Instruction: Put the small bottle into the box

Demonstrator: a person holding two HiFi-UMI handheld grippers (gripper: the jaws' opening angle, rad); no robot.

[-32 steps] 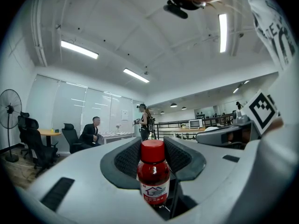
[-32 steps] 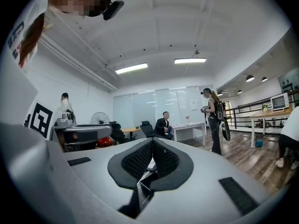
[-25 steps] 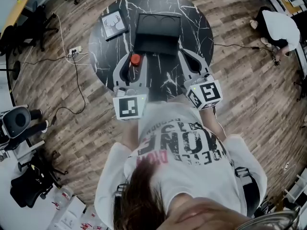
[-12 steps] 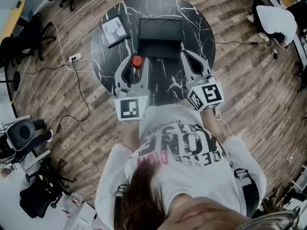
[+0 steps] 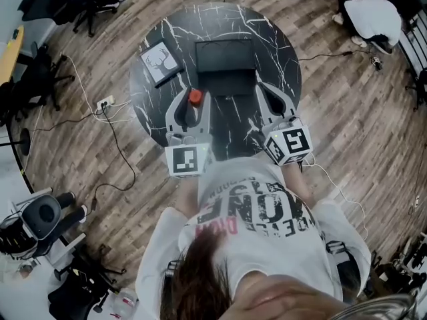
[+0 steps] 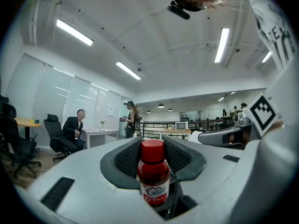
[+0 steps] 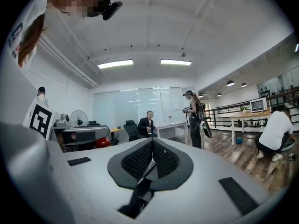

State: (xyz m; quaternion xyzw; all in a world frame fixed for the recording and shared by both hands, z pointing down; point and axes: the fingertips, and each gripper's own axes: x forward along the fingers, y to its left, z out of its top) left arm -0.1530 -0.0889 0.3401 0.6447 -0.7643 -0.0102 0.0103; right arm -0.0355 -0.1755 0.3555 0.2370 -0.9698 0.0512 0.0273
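A small red bottle (image 5: 195, 97) with a red cap and a white label (image 6: 153, 174) stands upright between the pads of my left gripper (image 5: 192, 99), which is shut on it. The bottle hangs over the near half of the round black marble table (image 5: 273, 39). The black box (image 5: 224, 57) lies open at the table's middle, just beyond both grippers. My right gripper (image 5: 267, 91) is beside the left one, its jaws shut (image 7: 152, 143) with nothing between them. From the right gripper view the bottle (image 7: 103, 143) shows at the left.
A framed deer picture (image 5: 160, 63) lies on the table left of the box. A power strip and cables (image 5: 105, 103) lie on the wooden floor at the left. A crouching person (image 5: 373, 19) is at the top right. Office chairs stand at the far left.
The head view has shifted, so the table sits lower in the frame. Both grippers keep their places before the box, the bottle still in the left one.
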